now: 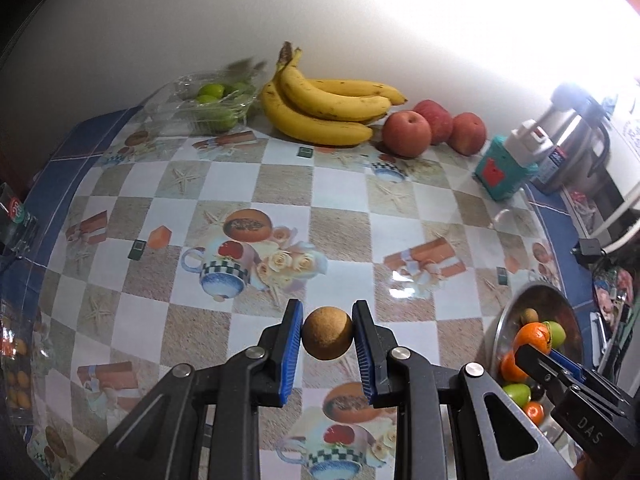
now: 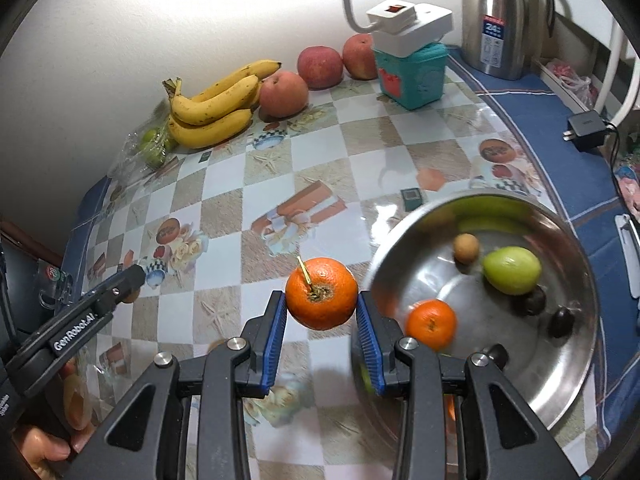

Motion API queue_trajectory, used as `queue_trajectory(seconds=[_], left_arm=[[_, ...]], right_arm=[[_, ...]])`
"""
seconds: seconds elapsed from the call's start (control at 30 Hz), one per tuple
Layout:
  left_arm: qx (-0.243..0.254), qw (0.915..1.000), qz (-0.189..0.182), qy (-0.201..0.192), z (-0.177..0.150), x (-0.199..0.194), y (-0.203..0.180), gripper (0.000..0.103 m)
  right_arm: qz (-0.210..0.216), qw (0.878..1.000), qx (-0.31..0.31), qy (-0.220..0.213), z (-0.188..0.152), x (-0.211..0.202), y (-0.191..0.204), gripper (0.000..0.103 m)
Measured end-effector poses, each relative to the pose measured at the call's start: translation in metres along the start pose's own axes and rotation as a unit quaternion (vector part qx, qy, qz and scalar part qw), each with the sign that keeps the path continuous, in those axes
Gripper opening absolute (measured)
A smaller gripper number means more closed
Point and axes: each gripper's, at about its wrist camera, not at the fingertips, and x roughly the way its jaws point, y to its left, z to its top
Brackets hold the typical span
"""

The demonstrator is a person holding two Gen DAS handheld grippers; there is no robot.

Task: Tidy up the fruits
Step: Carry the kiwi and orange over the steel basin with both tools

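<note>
My left gripper [image 1: 327, 334] is shut on a small round brown fruit [image 1: 327, 332], held above the patterned tablecloth. My right gripper [image 2: 322, 314] is shut on an orange tangerine [image 2: 322, 293] with a short stem, lifted just left of a steel bowl [image 2: 576, 368]. In the bowl lie another tangerine [image 2: 431, 324], a green fruit [image 2: 511, 270], a small brown fruit [image 2: 466, 248] and two dark ones. The left wrist view shows the right gripper [image 1: 536, 350] with its tangerine [image 1: 534, 334] over the bowl [image 1: 532, 294] at the right edge.
Against the back wall lie a banana bunch [image 1: 328, 106], three red apples [image 1: 408, 128] and a clear box of green limes [image 1: 212, 100]. A teal box [image 2: 412, 76] carrying a white power strip, a steel thermos [image 2: 498, 16] and a black charger [image 2: 586, 128] stand at right.
</note>
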Motion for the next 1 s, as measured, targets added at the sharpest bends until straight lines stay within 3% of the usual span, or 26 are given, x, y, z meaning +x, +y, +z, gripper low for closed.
queue_trajectory(seconds=[0.47, 0.63, 1.0], left_arm=[[0.060, 0.9976, -0.028, 0.020, -0.025, -0.001, -0.056, 0.027], [0.081, 0.9939, -0.061, 0.044, -0.032, 0.007, -0.083, 0.027], [0.135, 0.9831, -0.101, 0.071, -0.055, 0.024, -0.139, 0.028]], right_arm=[[-0.022, 0.998, 0.061, 0.005, -0.015, -0.015, -0.069, 0.037], [-0.041, 0.997, 0.071, 0.012, -0.015, -0.012, -0.086, 0.037], [-0.041, 0.995, 0.090, 0.022, -0.016, -0.004, -0.109, 0.037]])
